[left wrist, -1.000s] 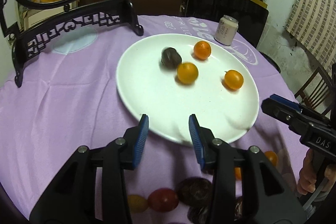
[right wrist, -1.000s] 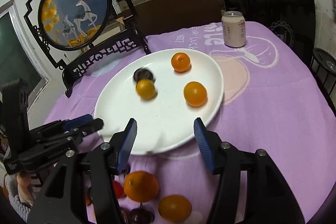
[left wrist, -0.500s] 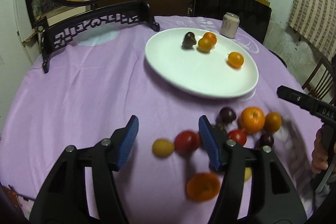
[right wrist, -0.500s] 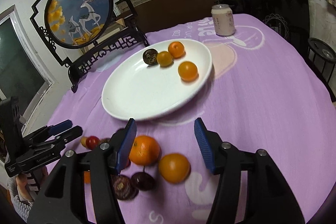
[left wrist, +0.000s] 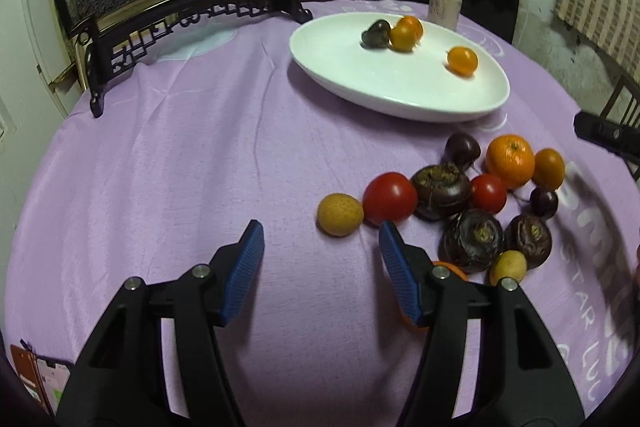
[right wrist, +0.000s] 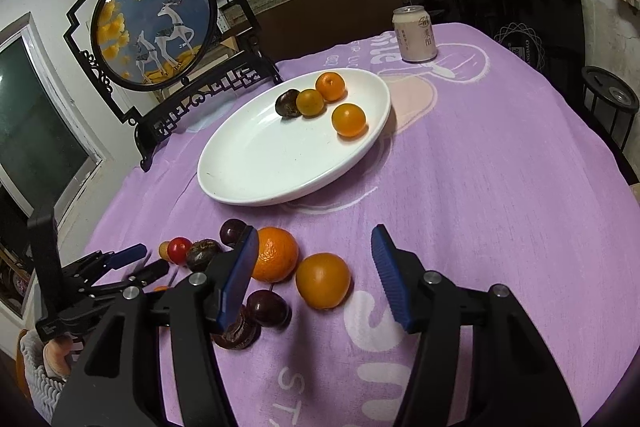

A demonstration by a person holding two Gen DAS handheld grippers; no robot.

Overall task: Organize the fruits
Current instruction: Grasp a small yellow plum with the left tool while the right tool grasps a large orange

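Purple cloth [left wrist: 180, 167] covers the round table, and both my claws hover over its near part. My left gripper [left wrist: 318, 267] is spread wide with nothing between its blue pads, bare cloth under the gap. Just beyond its right finger lies a small yellow-brown fruit [left wrist: 340, 214], touching a red tomato [left wrist: 389, 196] on its right. Past that the loose heap runs rightward — dark wrinkled fruits [left wrist: 442, 185], a second smaller tomato [left wrist: 488, 193], a big mandarin [left wrist: 510, 160] and a smaller orange fruit [left wrist: 549, 167] at the far right of the heap.

My right gripper [right wrist: 310, 277] is spread open too, holding nothing. That same smaller orange fruit [right wrist: 323, 280] sits on the cloth between its fingers, nearer the left one; the mandarin [right wrist: 276, 254] lies just beside it, partly behind the left pad. A dark cherry-like fruit [right wrist: 267, 308] lies in front of them; what sits under my left finger is hard to make out, probably another dark fruit.

Farther off, the white plate [right wrist: 256, 167] holds four pieces at its far side — one dark fruit [right wrist: 287, 103], three orange ones [right wrist: 349, 119]. Beyond the plate stands a pale can [right wrist: 414, 34], and to the far left a round deer screen [right wrist: 154, 23] on a black stand.
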